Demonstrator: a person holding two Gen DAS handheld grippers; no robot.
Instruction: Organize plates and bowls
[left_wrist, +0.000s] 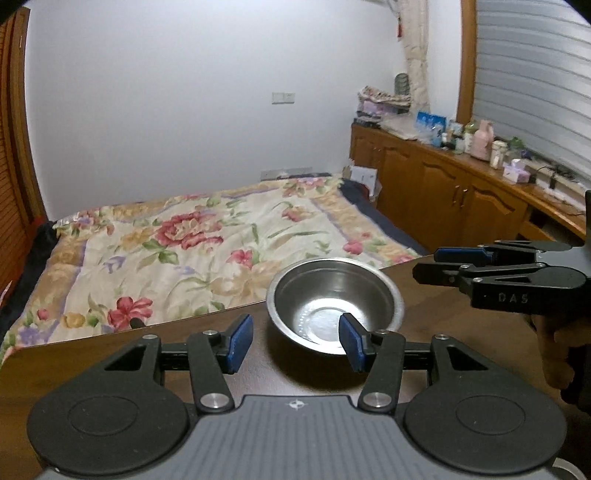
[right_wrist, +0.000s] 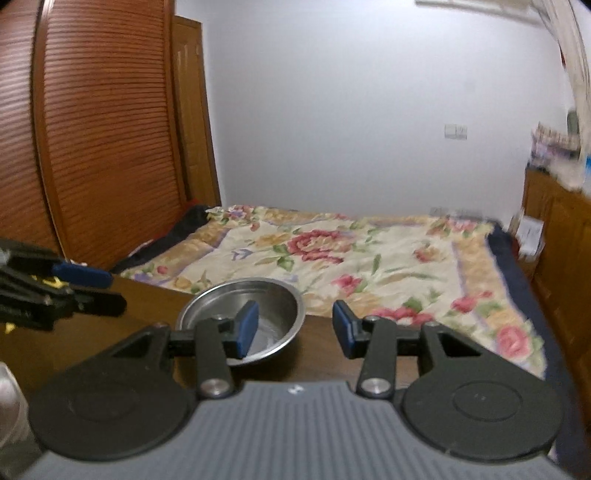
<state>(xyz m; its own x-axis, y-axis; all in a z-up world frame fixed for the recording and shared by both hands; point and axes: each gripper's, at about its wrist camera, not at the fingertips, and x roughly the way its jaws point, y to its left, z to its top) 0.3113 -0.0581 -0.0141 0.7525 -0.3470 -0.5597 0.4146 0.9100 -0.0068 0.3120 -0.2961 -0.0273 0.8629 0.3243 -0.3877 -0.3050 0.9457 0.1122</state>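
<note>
A round stainless-steel bowl (left_wrist: 334, 304) sits empty on the dark wooden surface (left_wrist: 436, 332), near its far edge. The left gripper (left_wrist: 295, 338) and right gripper (right_wrist: 293, 328) hover with fingers apart, holding nothing. Probably an approach: next, one must straddle the rim and close.

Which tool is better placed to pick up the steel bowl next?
Left, marginally. The steel bowl sits close ahead of the left tool, its right finger over the near rim. The right tool is open too, but aimed past the bowl's side.
</note>
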